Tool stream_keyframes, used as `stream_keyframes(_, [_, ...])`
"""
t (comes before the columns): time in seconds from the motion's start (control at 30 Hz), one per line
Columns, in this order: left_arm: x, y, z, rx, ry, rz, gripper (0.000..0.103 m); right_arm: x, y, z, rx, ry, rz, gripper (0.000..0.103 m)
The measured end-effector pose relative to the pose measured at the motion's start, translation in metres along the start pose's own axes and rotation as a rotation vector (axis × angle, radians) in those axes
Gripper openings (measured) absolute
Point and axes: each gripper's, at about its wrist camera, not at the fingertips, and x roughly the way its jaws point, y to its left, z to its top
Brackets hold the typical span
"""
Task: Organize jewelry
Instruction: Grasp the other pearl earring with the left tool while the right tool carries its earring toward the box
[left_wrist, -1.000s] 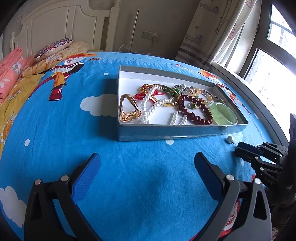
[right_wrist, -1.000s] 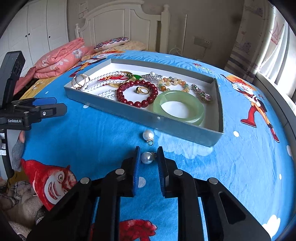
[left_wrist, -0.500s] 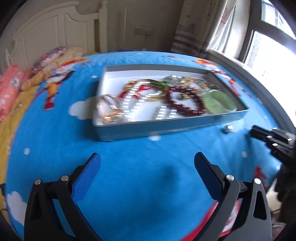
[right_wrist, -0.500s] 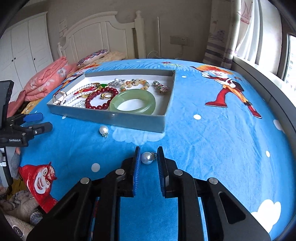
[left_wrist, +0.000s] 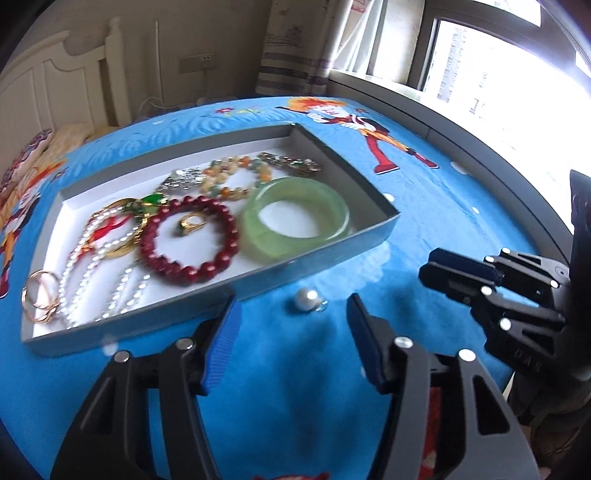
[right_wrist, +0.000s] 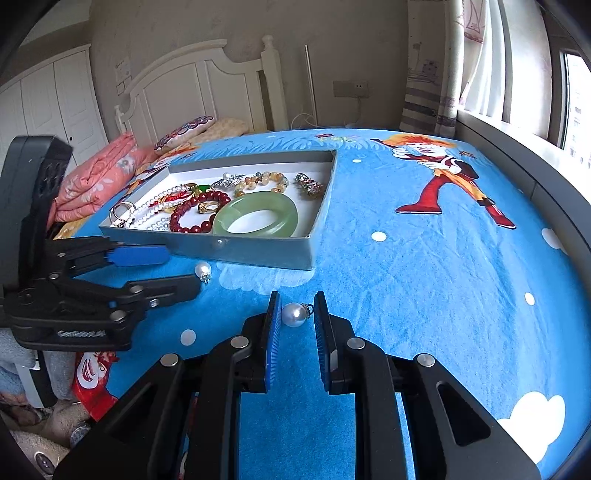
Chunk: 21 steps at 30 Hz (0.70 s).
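A grey tray on the blue bedspread holds a green jade bangle, a red bead bracelet, pearl strands, gold rings and other pieces. A loose pearl earring lies on the bedspread just outside the tray's near wall. My left gripper is open, its blue pads on either side of that pearl and slightly short of it. My right gripper is shut on a second pearl earring, held above the bedspread in front of the tray. The right wrist view shows the left gripper by the loose pearl.
The right gripper sits close to the right of the left one. A white headboard, pillows and a folded pink quilt lie behind the tray. The window and its sill run along the right edge of the bed.
My left gripper moved forward and right up to the loose pearl, and its jaws narrowed. The right gripper kept its pearl and swung a little rightward.
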Motion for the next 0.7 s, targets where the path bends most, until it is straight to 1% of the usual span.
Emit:
stream_keyframes(0.03, [0.003,-0.003,0.001,0.006,0.004,-0.008,0.053,-0.001,0.0,0.0,0.002,-0.001,0.002,0.018])
stream_keyframes(0.07, [0.006,-0.009,0.002,0.029,0.009,0.011,0.047,-0.001,-0.001,-0.001,0.004,-0.004,0.004,0.018])
stream_keyframes(0.13, [0.008,-0.017,0.003,0.061,0.013,0.026,0.042,-0.002,-0.003,-0.002,0.009,-0.007,0.008,0.018])
stream_keyframes(0.2, [0.008,-0.021,0.001,0.083,0.012,0.041,0.023,-0.003,-0.005,-0.003,0.014,-0.009,0.011,0.018])
stream_keyframes(0.23, [0.008,-0.021,0.001,0.088,0.011,0.04,0.018,-0.003,-0.006,-0.004,0.016,-0.01,0.012,0.018])
stream_keyframes(0.33, [0.005,-0.019,-0.003,0.085,0.005,0.019,0.018,-0.004,-0.006,-0.005,0.016,-0.011,0.016,0.018])
stream_keyframes(0.47, [-0.001,-0.021,-0.008,0.094,-0.004,0.022,0.018,-0.006,-0.003,-0.006,0.006,-0.012,0.019,0.018])
stream_keyframes(0.57, [-0.014,-0.025,-0.008,0.109,-0.042,0.032,0.018,-0.009,0.001,-0.003,-0.008,-0.025,0.023,0.018])
stream_keyframes(0.63, [-0.026,-0.026,-0.004,0.116,-0.079,0.045,0.018,-0.012,0.004,-0.001,-0.021,-0.038,0.027,0.018])
stream_keyframes(0.7, [-0.032,-0.025,0.0,0.118,-0.098,0.054,0.018,-0.014,0.008,0.002,-0.034,-0.049,0.03,0.018])
